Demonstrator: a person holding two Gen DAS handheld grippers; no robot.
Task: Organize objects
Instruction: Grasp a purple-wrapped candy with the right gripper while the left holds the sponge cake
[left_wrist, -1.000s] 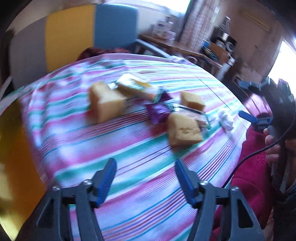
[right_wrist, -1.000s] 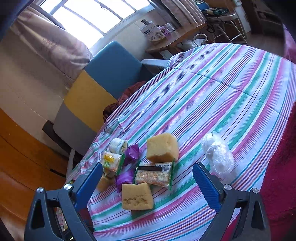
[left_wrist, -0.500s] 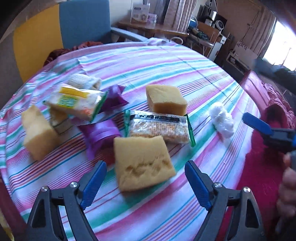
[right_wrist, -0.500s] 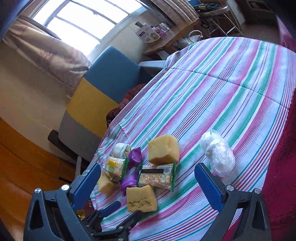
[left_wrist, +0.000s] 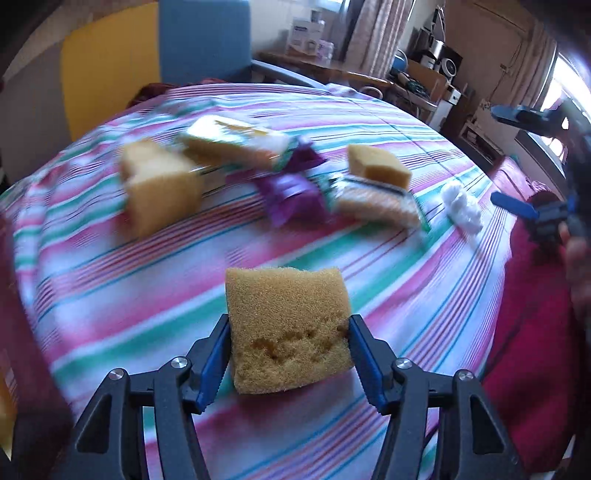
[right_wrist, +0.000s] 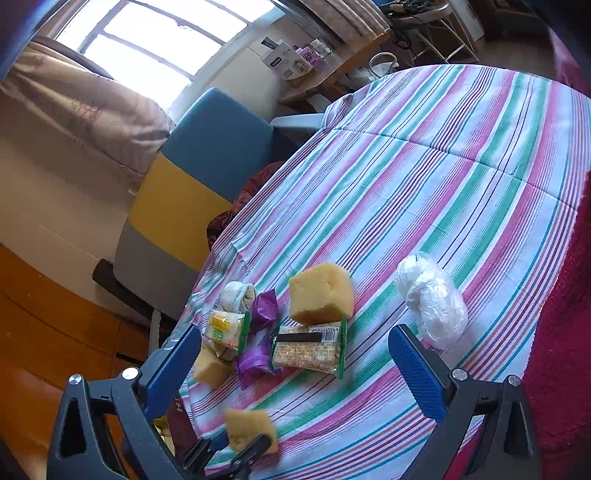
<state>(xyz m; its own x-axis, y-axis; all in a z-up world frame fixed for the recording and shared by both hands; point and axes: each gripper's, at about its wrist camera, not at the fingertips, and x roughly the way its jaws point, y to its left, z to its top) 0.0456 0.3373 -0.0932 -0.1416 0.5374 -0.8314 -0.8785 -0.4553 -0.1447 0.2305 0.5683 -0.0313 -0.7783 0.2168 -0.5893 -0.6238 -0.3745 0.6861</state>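
A yellow sponge (left_wrist: 288, 295) sits between the blue pads of my left gripper (left_wrist: 290, 325), whose jaws are closing and pressing its sides. It hangs above the striped tablecloth (left_wrist: 147, 295). From the right wrist view the same sponge (right_wrist: 251, 428) shows at the bottom, in the left gripper (right_wrist: 236, 454). My right gripper (right_wrist: 295, 332) is open and holds nothing, hovering near the pile. Two more sponges (left_wrist: 159, 188) (left_wrist: 376, 166), purple wrappers (left_wrist: 291, 195), a snack packet (left_wrist: 376, 203) and a yellow-green packet (left_wrist: 232, 144) lie farther back.
A white plastic bundle (right_wrist: 432, 299) lies right of the pile, and a rolled sock (right_wrist: 236, 295) at its far left. A blue, yellow and grey chair (right_wrist: 192, 184) stands behind the table. A red cloth (left_wrist: 535, 314) covers the right edge, where a hand (left_wrist: 578, 266) holds the other gripper.
My left gripper has shut on the nearest yellow sponge and lifted it off the cloth, away from the pile. The right gripper has stayed put, still open.
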